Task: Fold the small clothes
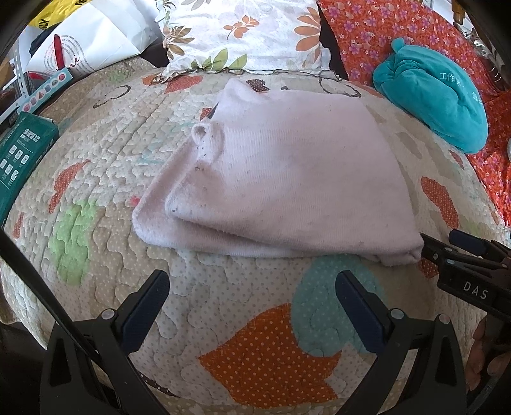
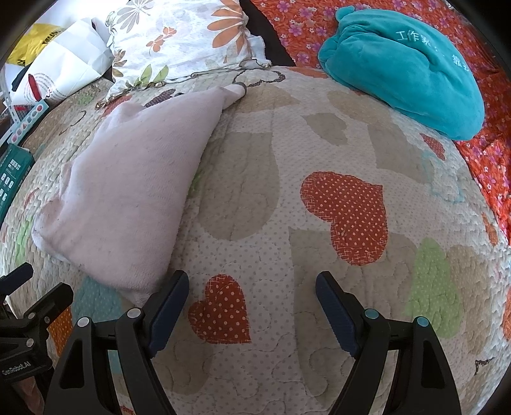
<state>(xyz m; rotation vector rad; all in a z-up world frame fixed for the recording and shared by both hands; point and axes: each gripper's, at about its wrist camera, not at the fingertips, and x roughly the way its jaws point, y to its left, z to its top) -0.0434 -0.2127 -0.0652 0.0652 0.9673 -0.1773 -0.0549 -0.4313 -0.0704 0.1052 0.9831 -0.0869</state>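
Note:
A small pale pink garment (image 1: 287, 178) lies folded flat on the quilted bedspread (image 1: 255, 351). It also shows in the right wrist view (image 2: 127, 191) at the left. My left gripper (image 1: 252, 287) is open and empty, just short of the garment's near edge. My right gripper (image 2: 252, 287) is open and empty over bare quilt, its left finger (image 2: 169, 306) beside the garment's near right corner. The right gripper also shows in the left wrist view (image 1: 447, 252) at that corner.
A teal plush cushion (image 1: 431, 95) lies at the back right on an orange floral cloth (image 1: 383, 28). A floral pillow (image 1: 249, 32) is at the back. A white paper bag (image 1: 92, 41) and a green box (image 1: 19, 150) are at the left.

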